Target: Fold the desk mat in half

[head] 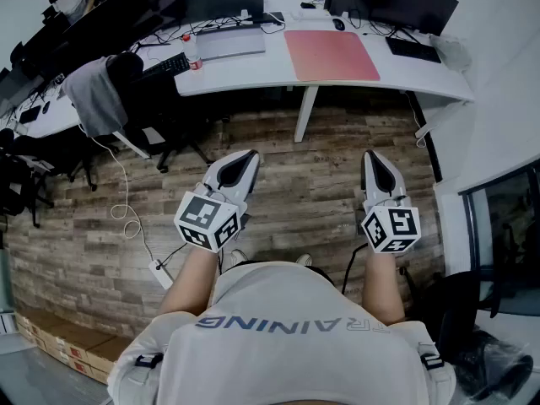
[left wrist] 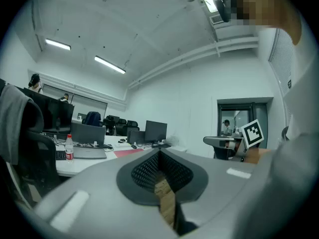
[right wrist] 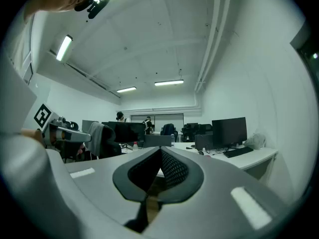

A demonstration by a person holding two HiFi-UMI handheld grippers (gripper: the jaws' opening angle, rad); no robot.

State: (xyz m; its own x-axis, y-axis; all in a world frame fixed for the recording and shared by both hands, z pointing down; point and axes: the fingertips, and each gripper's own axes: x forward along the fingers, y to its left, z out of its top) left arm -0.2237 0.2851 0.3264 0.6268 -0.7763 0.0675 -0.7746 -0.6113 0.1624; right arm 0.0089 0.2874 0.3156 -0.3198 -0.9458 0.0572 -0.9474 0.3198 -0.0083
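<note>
Salmon-pink rectangular desk mat [head: 332, 55] lies flat and unfolded, full face up, on the white curved desk [head: 253, 72]. It sits between a closed grey laptop [head: 229, 43] and a black keyboard [head: 411, 49]. In the left gripper view the mat shows only as a thin pink strip [left wrist: 128, 152] on the desktop.

My left gripper [head: 250, 154] [left wrist: 159, 152] is held level in front of me and aimed at the desk. Its jaw tips are together, with nothing in them. My right gripper [head: 372, 155] [right wrist: 160, 148] is the same: level, closed up, empty. Both forearms reach straight out from my body, side by side. Both claws hang over the wood-plank floor [head: 321, 192], well apart from the mat and the desk edge.
</note>
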